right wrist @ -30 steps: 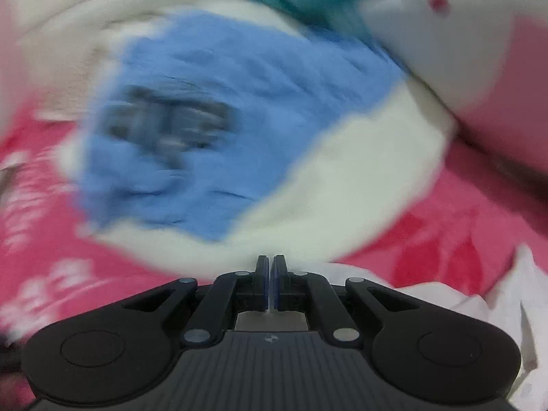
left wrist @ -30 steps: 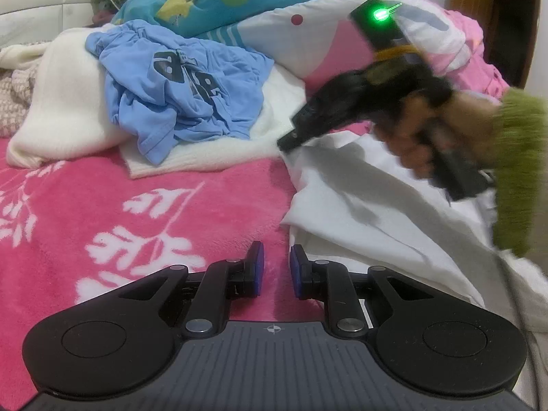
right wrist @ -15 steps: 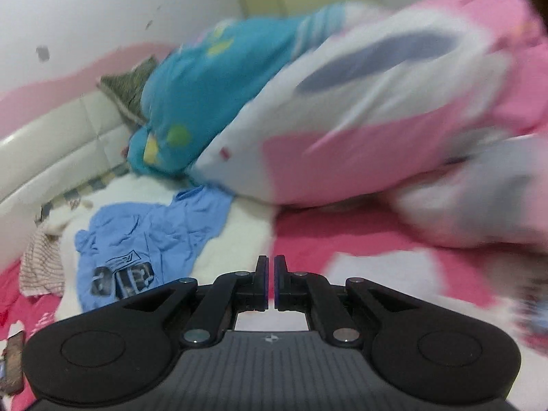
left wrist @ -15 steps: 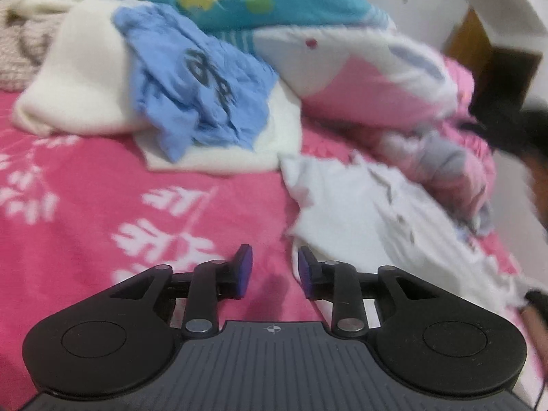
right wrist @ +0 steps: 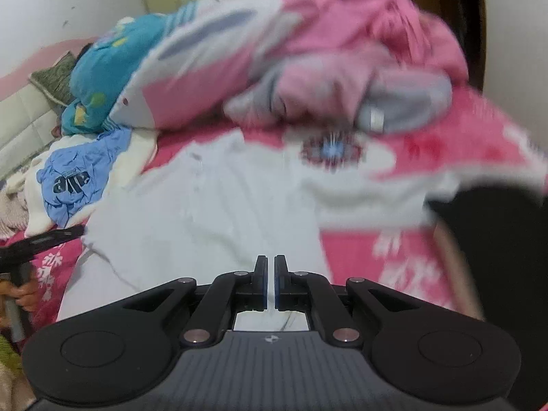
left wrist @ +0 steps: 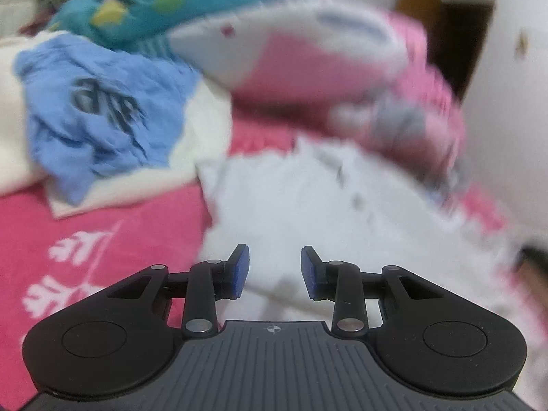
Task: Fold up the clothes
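1. A white garment [right wrist: 212, 205] is seen spread across a pink bedspread [right wrist: 404, 267] patterned with white leaf shapes; in the left wrist view the same white garment [left wrist: 308, 198] fills the middle of the frame, blurred.
2. The left gripper [left wrist: 275, 271] is held above the near edge of the white garment, its blue-padded fingers [left wrist: 239, 270] set apart with nothing between them.
3. The right gripper [right wrist: 270, 282] is shown over the lower part of the white garment, its jaws drawn almost together with only a thin slit between them; whether cloth is pinched there cannot be told from the picture.
4. A crumpled blue shirt [left wrist: 99, 109] with dark lettering is seen lying on a cream blanket [left wrist: 205, 126], to the left of the white garment and apart from it.
5. A heaped quilt [right wrist: 308, 41] in pink, white and teal is piled behind the clothes.
6. At the left edge of the right wrist view, a hand [right wrist: 20, 294] is seen gripping the dark handle of the other tool.
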Motion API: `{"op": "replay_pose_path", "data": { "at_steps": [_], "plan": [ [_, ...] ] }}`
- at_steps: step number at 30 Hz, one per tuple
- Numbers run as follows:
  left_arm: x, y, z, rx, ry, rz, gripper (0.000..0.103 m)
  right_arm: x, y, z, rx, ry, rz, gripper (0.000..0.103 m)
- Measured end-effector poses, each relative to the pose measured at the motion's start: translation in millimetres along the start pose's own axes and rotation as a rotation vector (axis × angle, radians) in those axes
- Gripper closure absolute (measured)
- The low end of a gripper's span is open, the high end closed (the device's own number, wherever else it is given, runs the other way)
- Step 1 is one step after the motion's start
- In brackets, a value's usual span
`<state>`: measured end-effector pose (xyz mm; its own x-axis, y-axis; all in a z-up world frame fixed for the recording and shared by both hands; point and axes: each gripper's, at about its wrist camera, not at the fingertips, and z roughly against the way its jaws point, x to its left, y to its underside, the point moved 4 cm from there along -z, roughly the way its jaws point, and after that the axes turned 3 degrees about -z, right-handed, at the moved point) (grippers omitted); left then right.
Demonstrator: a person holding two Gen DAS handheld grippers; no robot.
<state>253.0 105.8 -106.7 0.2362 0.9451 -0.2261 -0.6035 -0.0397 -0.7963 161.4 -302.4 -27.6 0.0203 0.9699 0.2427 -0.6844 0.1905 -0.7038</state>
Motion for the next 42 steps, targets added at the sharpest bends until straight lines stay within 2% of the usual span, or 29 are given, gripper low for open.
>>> {"op": "replay_pose_path", "data": {
  "at_steps": [2,4,5,6,8,10,11,12,14,15,17,20,25,30,32,36,38,40,42],
  "plan": [
    [-5,13,-17,0.074,-0.025,-0.048,0.070,-6,16,-15,0.024,-0.004,-0.027,0.101],
    [-9,18,-15,0.048,-0.041,-0.090,0.069,-10,28,-29,0.052,-0.021,-0.061,0.099],
    [-10,18,-15,0.049,-0.045,-0.091,0.069,-13,33,-35,0.067,-0.041,-0.091,0.092],
    [-10,17,-14,0.048,-0.044,-0.083,0.068,-15,37,-41,0.079,-0.057,-0.119,0.076],
    [-10,17,-14,0.046,-0.045,-0.078,0.067,-19,42,-51,0.088,-0.067,-0.170,0.056],
    [-11,18,-14,0.044,-0.050,-0.089,0.067,-19,44,-58,0.092,-0.098,-0.193,0.056],
    [-12,19,-13,0.040,-0.053,-0.098,0.066,-16,45,-61,0.097,-0.118,-0.183,0.064],
    [-13,20,-13,0.035,-0.056,-0.107,0.066,-11,46,-62,0.101,-0.119,-0.148,0.079],
    [-14,21,-11,0.030,-0.060,-0.116,0.066,-2,50,-62,0.086,-0.066,-0.046,0.100],
    [-14,20,-10,0.029,-0.062,-0.117,0.066,0,52,-60,0.073,-0.041,-0.005,0.103],
    [-16,19,-8,0.025,-0.065,-0.118,0.066,0,49,-52,0.026,-0.010,0.025,0.103],
    [-19,19,-6,0.028,-0.075,-0.136,0.066,-12,41,-35,-0.026,0.015,0.000,0.103],
    [-23,21,-5,0.030,-0.085,-0.146,0.064,-37,48,-44,0.001,0.098,-0.023,0.103],
    [-32,11,10,-0.008,-0.060,-0.143,0.063,-42,45,-24,-0.099,0.090,-0.033,0.103],
    [-39,5,14,-0.030,-0.041,-0.142,0.062,-45,41,-14,-0.134,0.116,-0.026,0.102],
    [-62,-1,5,-0.036,0.011,-0.129,0.060,-68,29,0,-0.174,0.106,-0.123,0.101],
    [-73,1,-7,-0.028,0.012,-0.134,0.059,-84,18,5,-0.180,0.100,-0.170,0.100],
    [-79,6,-18,-0.018,0.002,-0.137,0.059,-104,-1,15,-0.209,0.115,-0.207,0.091],
    [-80,12,-26,-0.008,-0.002,-0.130,0.059,-128,-24,28,-0.256,0.143,-0.235,0.069]
  ]
}}
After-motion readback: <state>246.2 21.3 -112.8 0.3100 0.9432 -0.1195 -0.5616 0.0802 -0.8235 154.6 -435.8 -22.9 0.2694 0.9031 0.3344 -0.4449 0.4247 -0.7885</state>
